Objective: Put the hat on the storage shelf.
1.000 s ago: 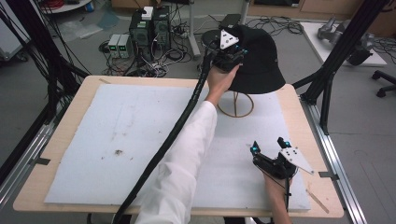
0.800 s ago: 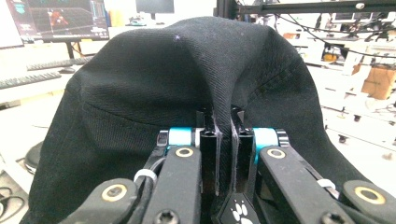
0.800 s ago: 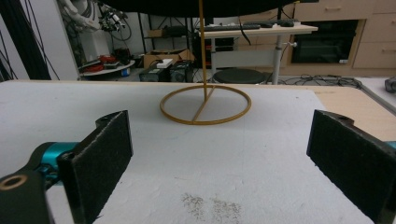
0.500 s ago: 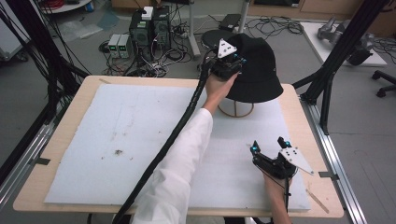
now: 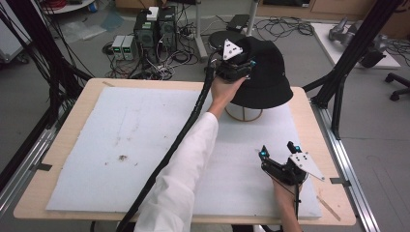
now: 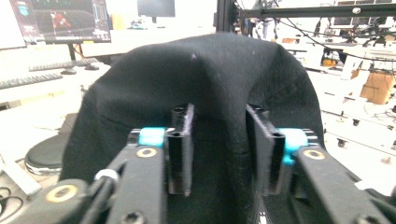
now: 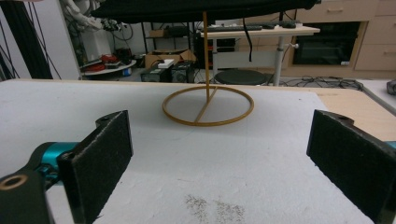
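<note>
The black bucket hat (image 5: 263, 72) sits atop the gold wire hat stand (image 5: 244, 113), at the table's far edge. The left gripper (image 5: 238, 70) pinches a fold of the hat's crown between its jaws; the fold looks thin, though the close view is soft. The right gripper (image 5: 279, 154) waits near the stand's ring base, jaws spread wide and empty. The danger: a sideways tug could tip that light stand, or the fabric could slip free.

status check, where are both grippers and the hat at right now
Left gripper pinching a fold of the black hat, hat over the gold wire stand. Right gripper open, low over the white mat, holding nothing. Nothing in the way.
</note>
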Available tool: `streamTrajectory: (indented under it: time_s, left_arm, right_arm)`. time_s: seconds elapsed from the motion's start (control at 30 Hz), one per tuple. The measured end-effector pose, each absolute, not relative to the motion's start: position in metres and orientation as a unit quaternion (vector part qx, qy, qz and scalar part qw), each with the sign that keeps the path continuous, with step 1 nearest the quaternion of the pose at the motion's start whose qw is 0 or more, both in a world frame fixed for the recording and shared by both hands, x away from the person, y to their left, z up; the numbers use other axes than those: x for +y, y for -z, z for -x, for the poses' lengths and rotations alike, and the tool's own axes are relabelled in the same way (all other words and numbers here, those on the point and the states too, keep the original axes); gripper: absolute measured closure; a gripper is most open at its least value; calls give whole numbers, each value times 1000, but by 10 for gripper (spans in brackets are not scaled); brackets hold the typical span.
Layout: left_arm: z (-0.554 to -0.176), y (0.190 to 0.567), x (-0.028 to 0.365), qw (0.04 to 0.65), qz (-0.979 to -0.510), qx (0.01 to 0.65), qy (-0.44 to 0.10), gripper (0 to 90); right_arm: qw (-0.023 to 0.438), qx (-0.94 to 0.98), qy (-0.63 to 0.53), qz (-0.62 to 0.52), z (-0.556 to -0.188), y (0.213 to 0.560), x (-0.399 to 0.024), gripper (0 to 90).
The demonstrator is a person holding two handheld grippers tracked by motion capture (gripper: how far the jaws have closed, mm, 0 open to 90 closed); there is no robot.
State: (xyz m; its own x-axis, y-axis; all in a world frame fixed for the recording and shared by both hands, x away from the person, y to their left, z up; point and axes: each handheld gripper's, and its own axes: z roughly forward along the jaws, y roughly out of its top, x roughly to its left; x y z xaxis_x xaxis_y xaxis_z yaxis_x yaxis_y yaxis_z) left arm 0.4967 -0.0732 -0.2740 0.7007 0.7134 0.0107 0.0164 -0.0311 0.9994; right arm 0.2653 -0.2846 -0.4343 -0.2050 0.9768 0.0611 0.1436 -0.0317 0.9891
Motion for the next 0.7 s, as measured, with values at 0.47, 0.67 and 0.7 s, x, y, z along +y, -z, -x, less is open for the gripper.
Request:
streamTrajectory:
  time_s: [0.47, 0.67, 0.7]
  left_arm:
    - [-473, 259, -26, 648, -644, 289, -287, 436]
    - [-463, 258, 1, 644, -646, 288, -291, 358]
    - [-461, 258, 7, 644, -645, 289, -293, 345]
  right_arm:
    - [393, 566, -531, -493, -263, 433, -285, 60]
    - [392, 560, -534, -498, -263, 432, -286, 60]
    - [392, 560, -534, -498, -263, 432, -286, 60]
